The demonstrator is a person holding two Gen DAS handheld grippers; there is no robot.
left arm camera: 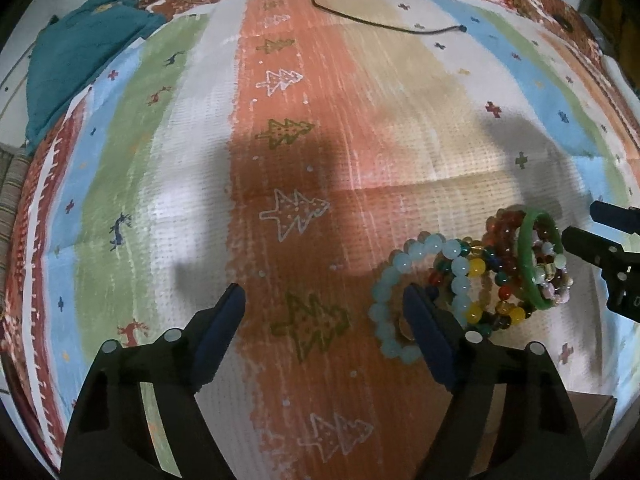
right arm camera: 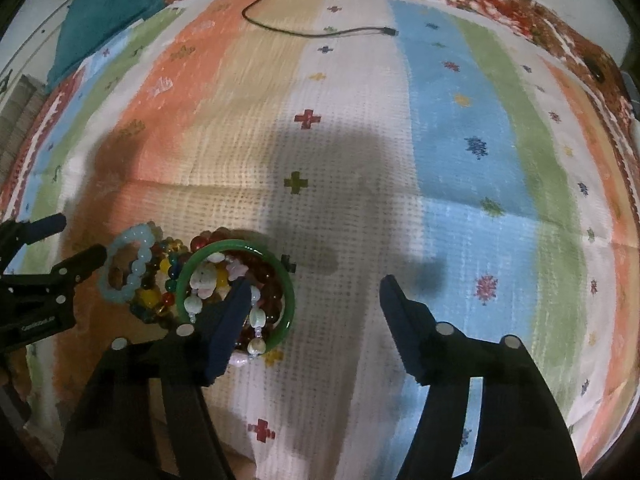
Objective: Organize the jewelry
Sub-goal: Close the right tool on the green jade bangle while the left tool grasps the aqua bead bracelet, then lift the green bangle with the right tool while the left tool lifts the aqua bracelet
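We see the pile of bracelets (left arm camera: 480, 280) on the striped cloth (left arm camera: 280, 160), between our 2 grippers. The left gripper (left arm camera: 324, 300) has its jaws apart, and its right finger (left arm camera: 424, 320) stands over the pale blue bracelet (left arm camera: 384, 304). The right gripper (right arm camera: 312, 292) has its jaws apart too, with its left finger (right arm camera: 232, 312) over the green bangle (right arm camera: 236, 280).

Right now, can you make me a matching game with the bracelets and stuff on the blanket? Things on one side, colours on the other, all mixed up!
Things:
1. bangle
2. bead bracelet nearest the left gripper
3. cable
4. folded cloth at the blanket's far corner

Colours:
A. black
B. teal
C. green
D. pale blue

Pairs: 1-C, 2-D, 3-A, 4-B
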